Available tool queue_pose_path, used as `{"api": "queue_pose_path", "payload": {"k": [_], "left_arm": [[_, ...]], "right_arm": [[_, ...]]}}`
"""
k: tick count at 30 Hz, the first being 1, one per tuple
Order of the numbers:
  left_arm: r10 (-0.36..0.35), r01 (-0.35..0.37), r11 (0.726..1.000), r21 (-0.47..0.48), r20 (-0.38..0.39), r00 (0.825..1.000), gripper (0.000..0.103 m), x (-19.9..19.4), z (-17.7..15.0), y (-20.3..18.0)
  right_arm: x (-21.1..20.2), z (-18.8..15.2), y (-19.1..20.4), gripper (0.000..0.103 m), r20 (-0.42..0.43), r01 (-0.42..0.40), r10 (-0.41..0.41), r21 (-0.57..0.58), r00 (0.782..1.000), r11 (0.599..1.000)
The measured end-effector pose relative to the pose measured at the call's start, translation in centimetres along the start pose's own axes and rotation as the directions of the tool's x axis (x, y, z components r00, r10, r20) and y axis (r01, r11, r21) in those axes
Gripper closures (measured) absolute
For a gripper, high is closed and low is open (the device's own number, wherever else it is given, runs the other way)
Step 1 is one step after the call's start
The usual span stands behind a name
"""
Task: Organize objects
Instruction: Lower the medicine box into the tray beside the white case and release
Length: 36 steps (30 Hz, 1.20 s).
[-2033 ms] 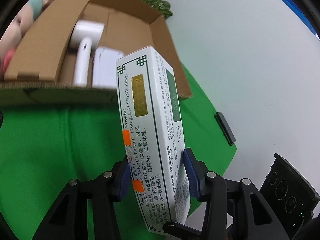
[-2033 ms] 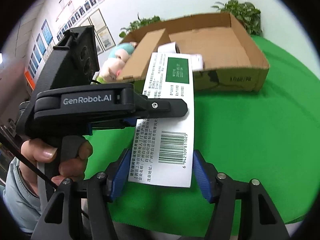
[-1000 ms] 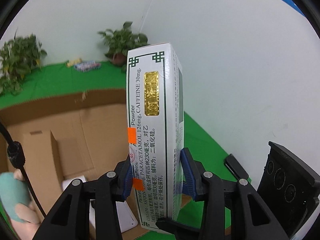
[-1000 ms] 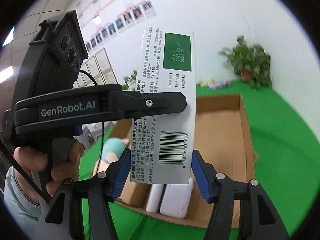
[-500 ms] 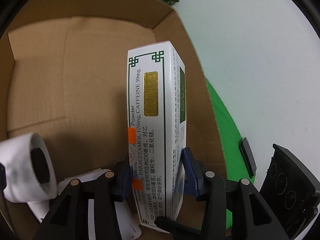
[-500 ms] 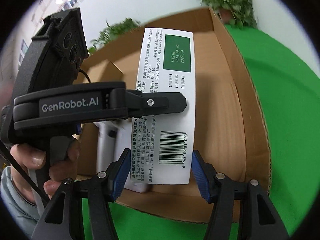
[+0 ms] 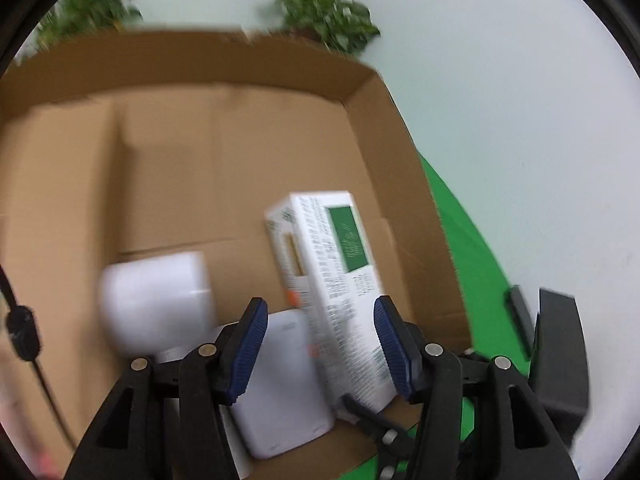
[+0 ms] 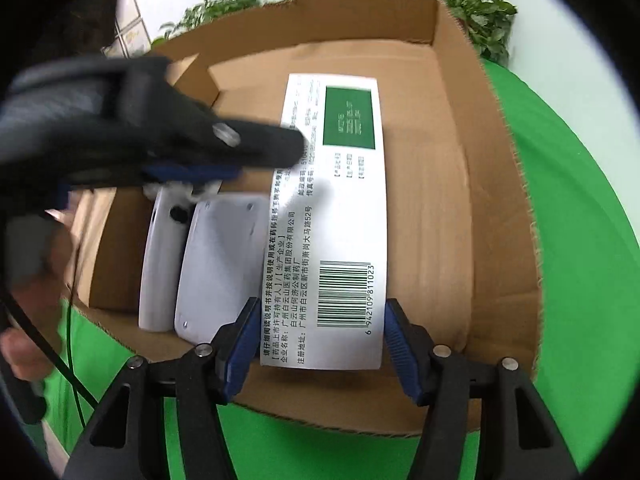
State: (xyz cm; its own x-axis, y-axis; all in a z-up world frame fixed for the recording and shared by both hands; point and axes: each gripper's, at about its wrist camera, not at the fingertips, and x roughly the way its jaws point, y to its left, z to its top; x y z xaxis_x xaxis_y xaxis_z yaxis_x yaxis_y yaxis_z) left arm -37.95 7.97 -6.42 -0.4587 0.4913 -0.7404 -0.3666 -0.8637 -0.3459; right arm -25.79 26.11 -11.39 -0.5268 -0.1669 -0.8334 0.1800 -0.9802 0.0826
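Note:
A white medicine box (image 7: 332,280) with a green panel and a barcode lies inside the open cardboard box (image 7: 384,128), leaning next to a flat white device (image 7: 280,384). My left gripper (image 7: 320,348) is open above it, its blue pads apart and clear of the box. In the right wrist view the medicine box (image 8: 332,216) lies on the cardboard box floor (image 8: 432,184). My right gripper (image 8: 320,344) stands open at its barcode end with the pads beside it. The left gripper's body (image 8: 152,136) shows blurred at the left.
A white hair-dryer-like object (image 7: 156,300) and the flat white device (image 8: 220,264) lie at the left of the cardboard box. Green cloth (image 8: 580,240) covers the table. Potted plants (image 8: 464,4) stand behind. A black object (image 7: 516,324) lies on the cloth at right.
The left gripper has opened and let go of the medicine box, which now lies in the cardboard box. The left gripper has pulled back and up.

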Motion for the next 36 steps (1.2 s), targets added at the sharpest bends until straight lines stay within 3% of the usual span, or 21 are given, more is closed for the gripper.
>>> {"api": "queue_pose_path", "payload": {"k": [3, 5, 8, 10, 11, 13, 16, 18, 20, 24, 27, 36], "left_arm": [[0.079, -0.080, 0.997, 0.011, 0.089, 0.993, 0.043, -3.3, -1.4, 1.3], [0.160, -0.163, 0.987, 0.003, 0.157, 0.974, 0.032, -6.2, -3.2, 1.9], [0.290, -0.301, 0.954, 0.000, 0.266, 0.919, 0.029, -9.2, -5.0, 3.4], [0.352, -0.368, 0.930, -0.012, 0.317, 0.880, 0.027, -11.1, -6.3, 3.4], [0.391, -0.406, 0.914, -0.029, 0.338, 0.856, 0.024, -11.9, -7.2, 3.5], [0.432, -0.444, 0.894, -0.052, 0.362, 0.826, 0.018, -14.0, -9.9, 3.6], [0.484, -0.500, 0.863, -0.075, 0.409, 0.774, 0.017, -12.8, -13.3, 4.0], [0.506, -0.520, 0.849, -0.090, 0.420, 0.753, 0.015, -13.1, -14.9, 4.3], [0.520, -0.525, 0.844, -0.109, 0.404, 0.752, 0.011, -12.1, -15.4, 4.4], [0.534, -0.524, 0.839, -0.147, 0.408, 0.740, 0.002, -10.3, -16.2, 5.3], [0.554, -0.555, 0.822, -0.127, 0.406, 0.727, 0.001, -9.3, -16.2, 5.1], [0.554, -0.554, 0.823, -0.127, 0.397, 0.732, 0.000, -9.5, -16.2, 4.8]], "right_arm": [[0.2, -0.2, 0.6, 0.040, -0.002, 0.025, -0.025, -0.003, 1.000, 1.000], [0.0, -0.7, 0.6, 0.039, 0.002, 0.006, -0.006, 0.027, 1.000, 1.000], [-1.8, -1.5, 0.9, 0.019, 0.085, 0.035, -0.038, 0.039, 0.996, 0.999], [-3.2, -2.2, 1.4, 0.017, 0.147, 0.044, -0.050, 0.041, 0.988, 0.998], [-4.1, -2.6, 1.7, 0.014, 0.190, 0.045, -0.054, 0.049, 0.980, 0.998], [-5.6, -3.8, 2.7, 0.000, 0.278, 0.028, -0.044, 0.060, 0.959, 0.998], [-5.6, -4.5, 3.8, 0.001, 0.375, 0.043, -0.059, 0.051, 0.925, 0.998], [-4.3, -4.4, 4.8, 0.001, 0.393, 0.044, -0.062, 0.053, 0.917, 0.998], [-2.5, -2.1, 5.2, 0.001, 0.409, 0.063, -0.077, 0.048, 0.909, 0.997], [-2.3, -3.2, 6.6, 0.001, 0.421, 0.143, -0.139, 0.024, 0.896, 0.989], [-2.0, -3.4, 6.8, 0.001, 0.421, 0.151, -0.147, 0.024, 0.895, 0.988], [-1.4, -3.6, 6.4, 0.001, 0.413, 0.165, -0.163, 0.031, 0.896, 0.986]]}}
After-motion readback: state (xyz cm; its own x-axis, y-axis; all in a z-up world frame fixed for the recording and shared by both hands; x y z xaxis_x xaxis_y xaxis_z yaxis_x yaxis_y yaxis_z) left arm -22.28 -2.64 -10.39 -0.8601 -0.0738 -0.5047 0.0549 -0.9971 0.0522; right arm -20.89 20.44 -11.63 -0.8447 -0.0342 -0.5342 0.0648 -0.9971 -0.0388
